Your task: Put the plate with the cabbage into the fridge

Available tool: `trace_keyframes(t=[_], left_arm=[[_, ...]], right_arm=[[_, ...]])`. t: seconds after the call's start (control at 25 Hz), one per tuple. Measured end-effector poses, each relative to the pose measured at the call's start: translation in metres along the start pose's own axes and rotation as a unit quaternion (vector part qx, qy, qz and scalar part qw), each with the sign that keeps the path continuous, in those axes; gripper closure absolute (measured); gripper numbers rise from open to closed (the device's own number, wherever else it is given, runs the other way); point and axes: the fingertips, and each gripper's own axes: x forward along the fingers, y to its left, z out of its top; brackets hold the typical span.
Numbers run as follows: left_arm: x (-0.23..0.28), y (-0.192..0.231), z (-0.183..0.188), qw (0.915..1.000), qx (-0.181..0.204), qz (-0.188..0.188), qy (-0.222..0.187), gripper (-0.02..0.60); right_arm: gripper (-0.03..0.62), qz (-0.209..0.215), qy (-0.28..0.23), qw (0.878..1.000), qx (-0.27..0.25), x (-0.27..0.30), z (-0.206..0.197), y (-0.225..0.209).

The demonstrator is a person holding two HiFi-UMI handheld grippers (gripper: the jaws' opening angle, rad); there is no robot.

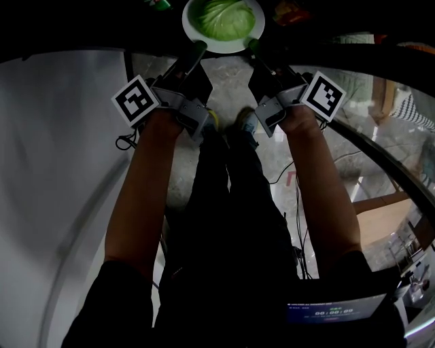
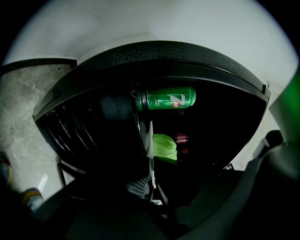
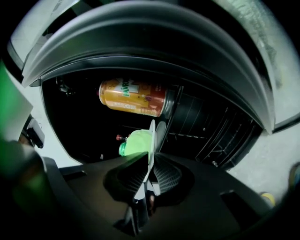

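A white plate [image 1: 197, 35] with a green cabbage [image 1: 224, 19] on it hangs at the top of the head view, at the dark fridge opening. My left gripper [image 1: 197, 49] is shut on the plate's left rim and my right gripper [image 1: 253, 46] is shut on its right rim. In the left gripper view the plate [image 2: 150, 140] shows edge-on between the jaws, with the cabbage [image 2: 165, 146] beside it. The right gripper view shows the plate [image 3: 152, 140] pinched edge-on too, the cabbage [image 3: 136, 141] on its left.
Inside the dark fridge lie a green can [image 2: 166, 99] and an orange can [image 3: 133, 98], with wire shelves [image 3: 211, 126] alongside. The fridge's white door [image 1: 61, 170] stands to the left. Grey stone floor [image 1: 231, 81] and the person's legs are below.
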Motion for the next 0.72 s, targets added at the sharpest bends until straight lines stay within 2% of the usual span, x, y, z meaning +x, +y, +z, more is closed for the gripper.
trace_keyframes(t=[0.16, 0.32, 0.4, 0.48, 0.52, 0.6, 0.72], left_arm=[[-0.005, 0.002, -0.002, 0.9999, 0.01, -0.001, 0.001, 0.571], [-0.008, 0.003, 0.0, 0.9996, 0.028, 0.006, 0.004, 0.571], [-0.008, 0.003, 0.0, 0.9985, 0.052, 0.011, 0.009, 0.571], [-0.008, 0.002, 0.0, 0.9938, 0.106, 0.03, 0.018, 0.569], [-0.009, 0.003, 0.001, 0.9881, 0.145, 0.046, 0.023, 0.569], [-0.011, 0.003, 0.003, 0.9693, 0.228, 0.085, 0.035, 0.571], [-0.015, 0.001, 0.004, 0.9393, 0.318, 0.12, 0.043, 0.571]], right_arm=[[0.576, -0.006, -0.001, 1.0, -0.02, -0.008, -0.002, -0.003], [0.577, -0.015, 0.001, 0.997, -0.076, -0.013, -0.002, 0.004], [0.577, -0.023, 0.007, 0.992, -0.123, -0.014, -0.005, 0.008], [0.577, -0.034, 0.017, 0.984, -0.174, -0.014, -0.009, 0.01], [0.577, -0.045, 0.022, 0.979, -0.198, -0.015, -0.01, 0.009], [0.579, -0.074, 0.028, 0.964, -0.252, -0.019, -0.011, 0.005], [0.58, -0.103, 0.04, 0.932, -0.345, -0.02, -0.013, 0.006]])
